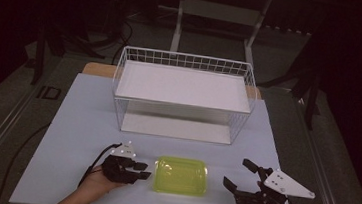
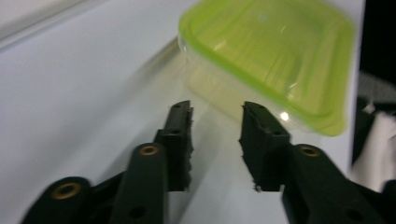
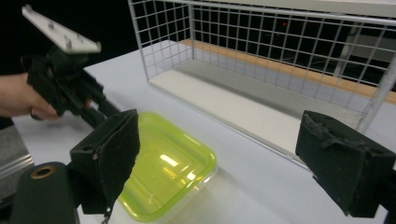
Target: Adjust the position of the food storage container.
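Green-lidded box (image 1: 181, 175): long axis across the table, between both grippers; left gripper (image 1: 143, 171) just beside its left end, part-open, empty; right gripper (image 1: 240, 175) farther, wide open, empty.

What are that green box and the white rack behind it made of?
The green box looks like clear plastic with a glossy, see-through lime lid; light glints off it and the table shows through its walls. The rack seems to be thin metal wire coated white, going by its fine square grid, with flat matt white shelf boards, perhaps painted metal or laminate.
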The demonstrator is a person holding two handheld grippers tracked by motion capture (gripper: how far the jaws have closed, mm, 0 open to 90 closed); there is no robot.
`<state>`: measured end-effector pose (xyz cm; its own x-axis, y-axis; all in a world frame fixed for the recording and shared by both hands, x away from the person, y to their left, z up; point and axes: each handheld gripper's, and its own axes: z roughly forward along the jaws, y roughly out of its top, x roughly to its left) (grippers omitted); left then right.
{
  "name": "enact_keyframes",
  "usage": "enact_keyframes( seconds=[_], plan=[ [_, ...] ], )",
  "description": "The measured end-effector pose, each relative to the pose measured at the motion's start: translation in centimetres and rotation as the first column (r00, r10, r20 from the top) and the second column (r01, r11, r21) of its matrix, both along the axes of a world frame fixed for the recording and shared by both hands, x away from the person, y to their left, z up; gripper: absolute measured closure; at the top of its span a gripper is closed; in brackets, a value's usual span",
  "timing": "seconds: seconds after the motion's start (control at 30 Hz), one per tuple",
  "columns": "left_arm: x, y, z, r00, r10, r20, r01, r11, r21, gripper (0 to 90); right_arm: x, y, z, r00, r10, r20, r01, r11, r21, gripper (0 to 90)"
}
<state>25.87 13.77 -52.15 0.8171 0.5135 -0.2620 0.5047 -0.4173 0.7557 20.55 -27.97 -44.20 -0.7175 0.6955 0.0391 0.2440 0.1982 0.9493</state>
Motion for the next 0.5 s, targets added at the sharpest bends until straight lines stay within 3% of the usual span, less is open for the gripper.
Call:
enact_keyframes(
  seconds=[0.1,0.2,0.27,0.33,0.37,0.47,0.5],
  plan=[
    [-0.5,0.8,0.9,0.9998,0.015,-0.01,-0.015,0.9975,-0.069,56.3,0.0,0.5,0.0,0.9996,-0.029,0.004,0.029,0.998,-0.049,13.7],
    [-0.9,1.0,1.5,0.9991,0.035,-0.023,-0.037,0.9913,-0.126,51.8,0.2,0.9,-0.1,0.9997,-0.026,0.006,0.026,0.995,-0.097,14.0],
    [-0.9,1.0,1.7,0.9978,0.041,-0.053,-0.049,0.9858,-0.161,46.5,0.2,1.3,-0.1,1.0,-0.009,-0.002,0.008,0.991,-0.131,14.1],
    [-1.0,0.8,2.0,0.9968,0.055,-0.058,-0.064,0.9817,-0.179,46.1,0.2,1.6,-0.2,1.0,0.002,-0.003,-0.003,0.99,-0.138,16.7],
    [-1.0,0.6,2.1,0.9959,0.059,-0.067,-0.071,0.9798,-0.187,44.3,0.2,1.9,-0.2,0.9995,-0.003,-0.031,-0.002,0.986,-0.168,17.1],
    [-1.0,-0.1,2.2,0.9921,0.087,-0.09,-0.103,0.9773,-0.185,44.2,0.2,2.4,-0.3,0.9995,0.029,-0.01,-0.03,0.986,-0.166,17.2],
    [-1.0,-0.3,2.2,0.9918,0.087,-0.094,-0.104,0.9771,-0.186,44.2,0.4,2.5,-0.3,0.9994,0.026,-0.025,-0.03,0.985,-0.168,17.0]
  ],
)
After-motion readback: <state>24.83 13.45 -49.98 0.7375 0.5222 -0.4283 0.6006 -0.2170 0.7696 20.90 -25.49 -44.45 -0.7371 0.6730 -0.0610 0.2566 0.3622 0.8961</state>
